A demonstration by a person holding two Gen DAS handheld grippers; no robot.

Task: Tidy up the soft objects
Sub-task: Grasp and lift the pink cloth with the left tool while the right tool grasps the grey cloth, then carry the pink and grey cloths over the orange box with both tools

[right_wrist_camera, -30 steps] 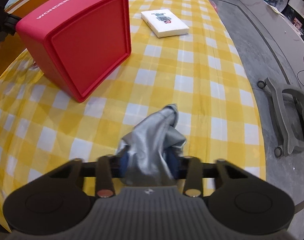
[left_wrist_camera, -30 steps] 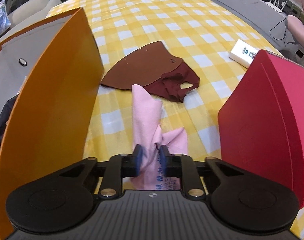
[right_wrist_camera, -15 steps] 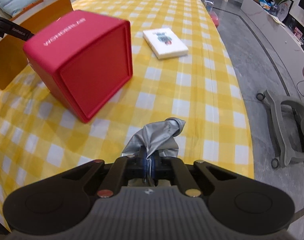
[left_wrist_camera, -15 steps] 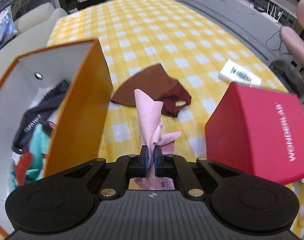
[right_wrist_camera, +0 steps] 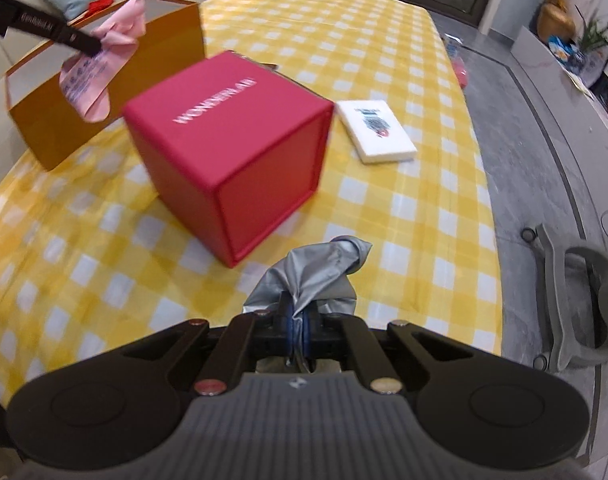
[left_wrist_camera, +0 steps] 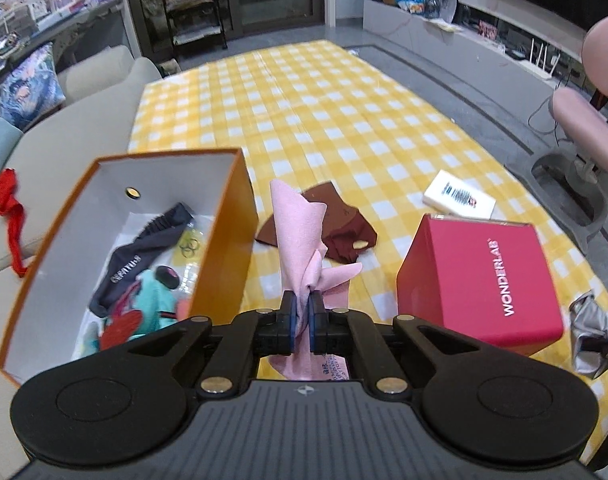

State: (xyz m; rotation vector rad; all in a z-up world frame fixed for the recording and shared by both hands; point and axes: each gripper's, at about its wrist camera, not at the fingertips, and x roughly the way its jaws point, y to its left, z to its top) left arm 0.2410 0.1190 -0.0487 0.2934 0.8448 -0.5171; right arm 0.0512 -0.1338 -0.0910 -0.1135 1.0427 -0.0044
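My left gripper (left_wrist_camera: 301, 307) is shut on a pink cloth (left_wrist_camera: 297, 236) and holds it in the air, just right of the open orange box (left_wrist_camera: 227, 240). The box holds several soft items, among them a dark headband (left_wrist_camera: 143, 248) and a teal piece (left_wrist_camera: 153, 306). In the right wrist view the pink cloth (right_wrist_camera: 103, 60) hangs in front of the orange box (right_wrist_camera: 159, 44). My right gripper (right_wrist_camera: 298, 320) is shut on a grey cloth (right_wrist_camera: 316, 276) above the table's near right part. The grey cloth also shows in the left wrist view (left_wrist_camera: 588, 320). A maroon cloth (left_wrist_camera: 344, 232) lies on the table.
A red WONDERLAB cube box (left_wrist_camera: 480, 280) stands on the yellow checked table (left_wrist_camera: 344, 120) between the two grippers; it also shows in the right wrist view (right_wrist_camera: 231, 148). A white packet (right_wrist_camera: 376, 130) lies behind it. A sofa (left_wrist_camera: 63, 128) with a red ribbon (left_wrist_camera: 9, 216) is left; a chair base (right_wrist_camera: 576, 296) right.
Both grippers have risen with their cloths, and the views now look down from higher up. The left gripper's pink cloth has lifted off the table. Both jaws closed tight a second ago.
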